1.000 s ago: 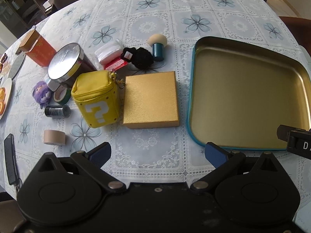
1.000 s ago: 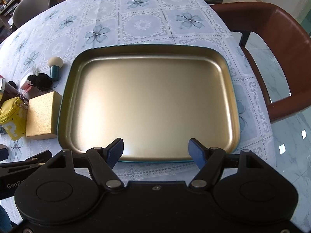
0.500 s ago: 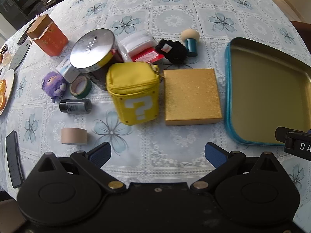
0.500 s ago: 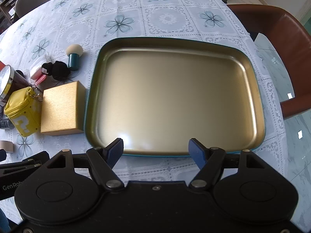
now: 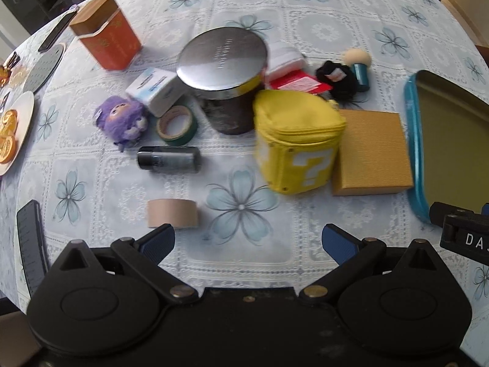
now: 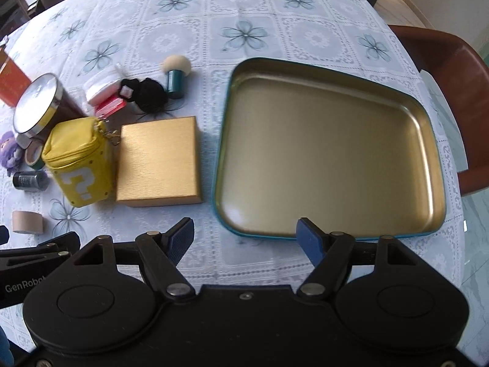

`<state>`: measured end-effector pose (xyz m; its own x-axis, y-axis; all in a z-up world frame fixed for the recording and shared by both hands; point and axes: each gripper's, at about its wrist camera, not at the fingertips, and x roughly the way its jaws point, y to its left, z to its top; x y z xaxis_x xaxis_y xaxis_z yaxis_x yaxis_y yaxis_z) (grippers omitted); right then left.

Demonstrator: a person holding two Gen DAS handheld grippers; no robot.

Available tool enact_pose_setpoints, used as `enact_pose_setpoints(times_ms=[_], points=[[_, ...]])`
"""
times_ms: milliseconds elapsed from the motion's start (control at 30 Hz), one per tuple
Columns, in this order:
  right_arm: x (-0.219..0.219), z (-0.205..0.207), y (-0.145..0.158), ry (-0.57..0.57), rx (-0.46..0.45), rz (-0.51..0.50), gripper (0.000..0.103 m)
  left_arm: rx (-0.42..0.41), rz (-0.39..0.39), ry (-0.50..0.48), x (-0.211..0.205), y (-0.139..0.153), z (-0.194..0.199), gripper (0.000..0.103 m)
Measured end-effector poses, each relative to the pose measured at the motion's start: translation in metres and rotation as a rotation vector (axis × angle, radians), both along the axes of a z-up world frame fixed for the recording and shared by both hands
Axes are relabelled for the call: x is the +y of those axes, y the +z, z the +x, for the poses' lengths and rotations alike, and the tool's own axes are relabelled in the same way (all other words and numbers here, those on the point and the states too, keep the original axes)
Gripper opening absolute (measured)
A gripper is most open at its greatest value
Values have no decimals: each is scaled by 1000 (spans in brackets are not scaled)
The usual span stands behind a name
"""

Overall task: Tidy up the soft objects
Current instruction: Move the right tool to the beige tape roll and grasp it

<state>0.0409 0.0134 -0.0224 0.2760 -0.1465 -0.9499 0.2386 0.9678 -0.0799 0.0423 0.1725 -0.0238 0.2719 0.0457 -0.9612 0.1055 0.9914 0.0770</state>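
Note:
A gold tray with a teal rim (image 6: 333, 146) lies bare at the right; its left rim (image 5: 414, 153) shows in the left wrist view. Left of it sit a yellow question-mark pouch (image 5: 298, 146) (image 6: 78, 160), a purple plush doll (image 5: 122, 119) (image 6: 9, 151), a black fuzzy toy (image 5: 339, 79) (image 6: 146, 93) and a mushroom-shaped puff (image 5: 359, 65) (image 6: 175, 72). My left gripper (image 5: 247, 240) hovers open over the cloth near the pouch. My right gripper (image 6: 244, 238) stands open before the tray's near-left corner. Neither holds anything.
A gold box (image 5: 371, 150), a dark tin with a silver lid (image 5: 224, 73), an orange box (image 5: 107, 32), tape rolls (image 5: 177, 125) (image 5: 172, 214), a black tube (image 5: 169, 159), a plate of orange slices (image 5: 12, 131) and a brown chair (image 6: 449, 91) crowd the floral-clothed table.
Both views have swung left: the clutter now fills the left wrist view and the tray has slid to its right edge. The right gripper has shifted left off the tray's middle.

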Motion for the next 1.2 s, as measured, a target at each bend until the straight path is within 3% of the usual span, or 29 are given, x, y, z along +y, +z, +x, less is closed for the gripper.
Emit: enact_pose_setpoints(times_ms=[167, 267, 400, 500, 600, 700, 800, 933, 1133, 1200], points=[[28, 4, 1, 36, -4, -2, 69, -3, 1, 23, 26, -2, 2, 103], [47, 7, 3, 69, -21, -24, 69, -49, 28, 42, 43, 2, 1, 103], [79, 7, 10, 143, -100, -128, 69, -176, 93, 88, 78, 14, 2, 103], [105, 9, 8, 225, -84, -204, 69, -186, 76, 130, 114, 16, 6, 103], [115, 11, 6, 236, -69, -131, 59, -181, 68, 171, 148, 11, 7, 103], [117, 8, 10, 210, -134, 6, 58, -149, 87, 208, 173, 1, 8, 103], [115, 13, 7, 111, -157, 95, 58, -112, 42, 211, 192, -12, 10, 103], [122, 25, -2, 121, -85, 115, 49, -114, -5, 205, 198, -20, 9, 102], [133, 32, 5, 137, -147, 54, 49, -74, -105, 136, 189, -29, 21, 97], [140, 32, 5, 171, -135, 62, 43, -57, -126, 109, 187, -33, 23, 96]])
